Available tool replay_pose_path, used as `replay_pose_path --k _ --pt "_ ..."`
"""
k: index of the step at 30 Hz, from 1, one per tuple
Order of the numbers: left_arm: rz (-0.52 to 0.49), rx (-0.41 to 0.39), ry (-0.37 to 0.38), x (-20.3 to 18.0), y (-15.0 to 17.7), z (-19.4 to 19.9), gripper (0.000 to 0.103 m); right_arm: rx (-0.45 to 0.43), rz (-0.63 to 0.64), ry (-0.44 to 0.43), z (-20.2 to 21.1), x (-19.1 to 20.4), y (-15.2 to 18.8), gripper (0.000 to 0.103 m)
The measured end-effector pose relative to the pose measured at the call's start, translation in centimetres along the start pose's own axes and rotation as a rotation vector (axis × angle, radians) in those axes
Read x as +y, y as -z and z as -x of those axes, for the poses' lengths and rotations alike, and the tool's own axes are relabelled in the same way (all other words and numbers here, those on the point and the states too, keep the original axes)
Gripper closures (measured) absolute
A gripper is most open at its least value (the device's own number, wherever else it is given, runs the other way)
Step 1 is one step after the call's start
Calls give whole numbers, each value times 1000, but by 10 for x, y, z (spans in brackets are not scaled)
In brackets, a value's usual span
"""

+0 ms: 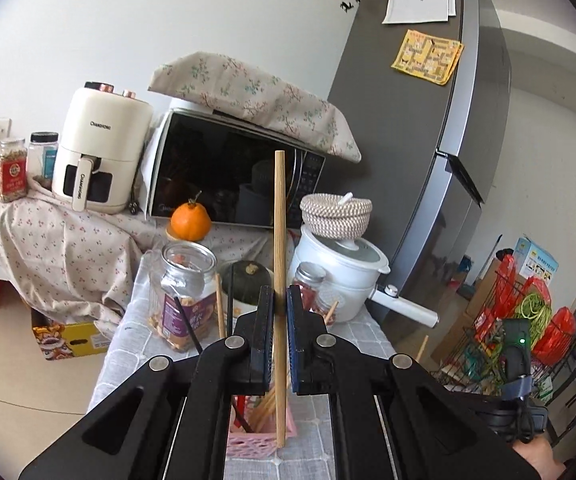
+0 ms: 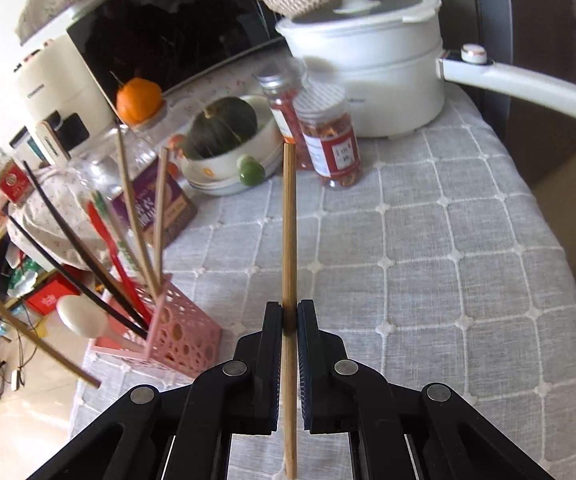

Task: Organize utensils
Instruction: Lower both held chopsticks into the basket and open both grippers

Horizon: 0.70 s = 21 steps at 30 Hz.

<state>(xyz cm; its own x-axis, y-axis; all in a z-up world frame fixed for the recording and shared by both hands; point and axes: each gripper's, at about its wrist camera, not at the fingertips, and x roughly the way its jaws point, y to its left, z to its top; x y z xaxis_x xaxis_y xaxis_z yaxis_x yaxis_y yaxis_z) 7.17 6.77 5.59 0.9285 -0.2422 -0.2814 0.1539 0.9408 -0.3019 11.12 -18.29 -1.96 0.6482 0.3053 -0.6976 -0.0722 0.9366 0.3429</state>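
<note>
My left gripper (image 1: 280, 292) is shut on a wooden chopstick (image 1: 279, 216) that stands upright, its lower end over the pink perforated basket (image 1: 249, 442) directly below. My right gripper (image 2: 289, 307) is shut on another wooden chopstick (image 2: 289, 216), held above the grey checked tablecloth (image 2: 448, 260). The pink basket (image 2: 175, 340) sits to its left at the table edge and holds several chopsticks, black, red and wooden (image 2: 135, 216), and a white spoon (image 2: 81, 316).
At the back of the table stand a white electric pot (image 2: 372, 64), two spice jars (image 2: 330, 136), a bowl with a green squash (image 2: 223, 128), a large snack jar (image 1: 179, 292) and an orange (image 2: 139, 100). A microwave (image 1: 227, 172), air fryer (image 1: 99, 152) and fridge (image 1: 428, 140) lie beyond.
</note>
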Motion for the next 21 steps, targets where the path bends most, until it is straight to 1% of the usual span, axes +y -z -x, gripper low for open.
replay_pose_path --k 3,7,10,13,17,19,21 --pt "-24 -49 -43 -4 1 -15 97 -69 23 -26 17 15 -5 97" --pt "-30 -46 -79 -4 11 -42 97 -133 48 -49 32 27 -10 97" --pt "-61 -25 -126 -4 22 -63 97 -153 50 -69 35 30 -14 97" --pt "-73 7 -154 -2 31 -79 97 -157 47 -75 33 29 -17 97" --pt "-92 48 -161 0 40 -93 97 -164 41 -86 33 29 -17 97" --pt "-93 91 -145 1 44 -101 96 -175 40 -95 36 30 -18 97" --pt "-71 144 -120 2 46 -107 95 -194 39 -108 40 31 -19 97"
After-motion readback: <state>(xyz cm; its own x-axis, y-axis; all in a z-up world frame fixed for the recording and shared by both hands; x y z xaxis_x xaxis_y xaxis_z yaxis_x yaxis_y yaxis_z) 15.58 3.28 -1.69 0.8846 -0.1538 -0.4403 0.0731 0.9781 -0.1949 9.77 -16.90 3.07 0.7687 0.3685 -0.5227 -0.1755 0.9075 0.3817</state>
